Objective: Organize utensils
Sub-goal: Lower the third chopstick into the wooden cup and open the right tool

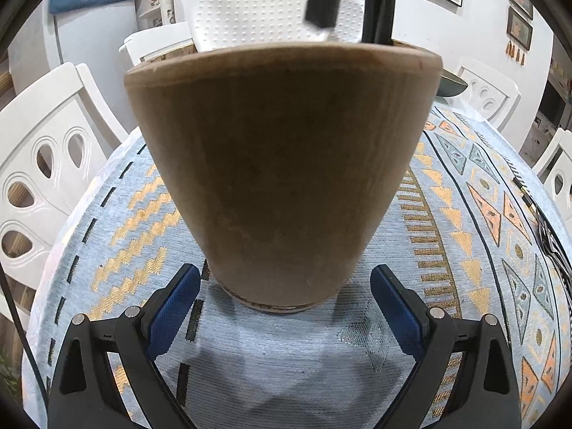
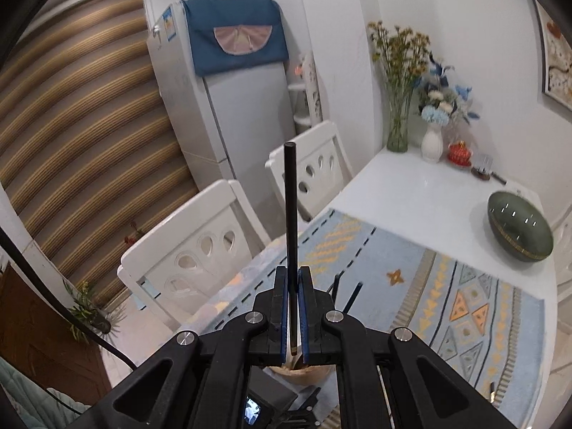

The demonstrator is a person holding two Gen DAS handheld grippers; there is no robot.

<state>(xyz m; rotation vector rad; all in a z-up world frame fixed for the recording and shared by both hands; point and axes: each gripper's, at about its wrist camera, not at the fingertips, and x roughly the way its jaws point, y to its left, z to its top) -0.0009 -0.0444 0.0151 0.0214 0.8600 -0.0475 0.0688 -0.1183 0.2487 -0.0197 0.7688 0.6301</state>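
**Chopstick pinched above the holder**

The right gripper [image 2: 295, 307] is pinching a black chopstick [image 2: 290, 214] upright. The left gripper [image 1: 285, 286] is standing spread, flanking the wooden utensil holder [image 1: 282, 164] sitting on the counter's patterned cloth [image 1: 464, 236].

I'm in the dining corner of a home — the right wrist view makes that plain. A tall white fridge [image 2: 228, 107] with a blue fabric cover over its top stands in the upper middle of the frame, beside a brown striped roller blind [image 2: 82, 136] on the left. White wooden chairs with teardrop cut-outs [image 2: 193, 254] line a white dining table [image 2: 422, 193] spread with a pale blue patterned cloth [image 2: 411, 286]. At the upper right sit vases of dried and blue flowers [image 2: 414, 82] and a dark green oval bowl [image 2: 520, 230] — with a framed picture [image 2: 556, 60] on the wall.
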